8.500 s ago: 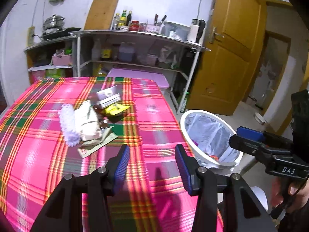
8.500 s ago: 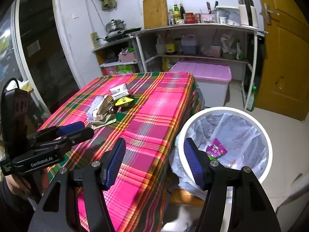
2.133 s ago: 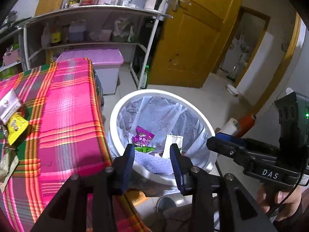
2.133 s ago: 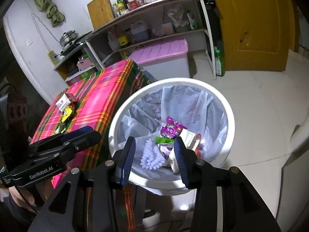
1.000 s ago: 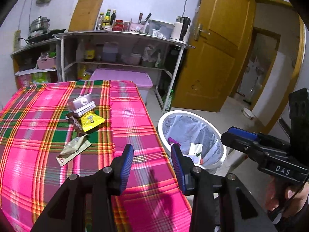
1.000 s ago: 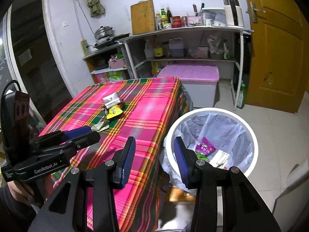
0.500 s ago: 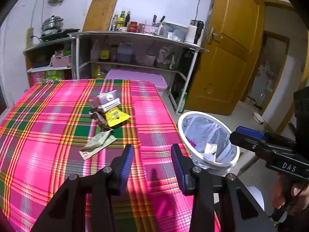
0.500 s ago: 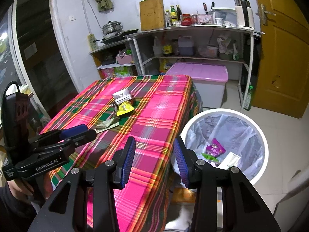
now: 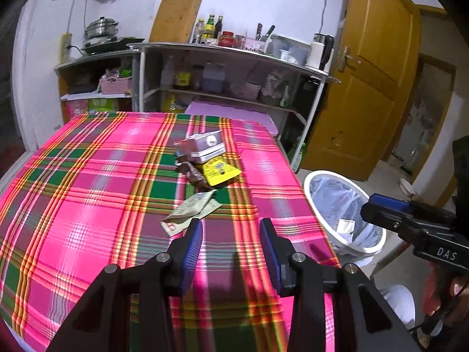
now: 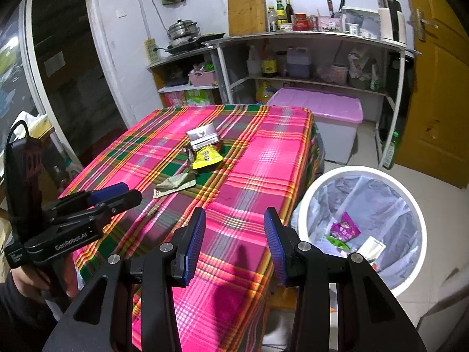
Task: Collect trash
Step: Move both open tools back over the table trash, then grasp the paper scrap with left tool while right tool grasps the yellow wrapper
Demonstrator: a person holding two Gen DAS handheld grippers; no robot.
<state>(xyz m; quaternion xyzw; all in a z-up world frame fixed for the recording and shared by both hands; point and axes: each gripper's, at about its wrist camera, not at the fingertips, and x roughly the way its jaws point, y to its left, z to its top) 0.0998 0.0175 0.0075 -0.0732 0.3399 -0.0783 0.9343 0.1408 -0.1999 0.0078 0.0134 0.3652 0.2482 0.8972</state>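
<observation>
Both grippers are over the near end of the tabletop [image 9: 88,193], which wears a pink and green plaid cloth. The left gripper [image 9: 231,248] has its blue pads parted with nothing between them, pointing down at the cloth just short of a pale greenish wrapper [image 9: 190,209] that lies flat there. Beyond that wrapper sits the rest of the trash: a yellow packet [image 9: 220,172], a dark brown wrapper [image 9: 192,173] touching its left side, and a small grey-and-white box [image 9: 203,146] behind them, all bunched together near the middle of the cloth. The right gripper [image 10: 233,245] is empty too, its pads standing apart above the tabletop's edge. Off that edge, on the floor, stands the white bin [image 10: 410,202] with a clear liner, and inside it lie a purple packet [image 10: 344,230], a scrap of green, and a white sachet [image 10: 370,249]. In the right wrist view a hand [image 10: 26,281] grips the left gripper's handle at the lower left.
</observation>
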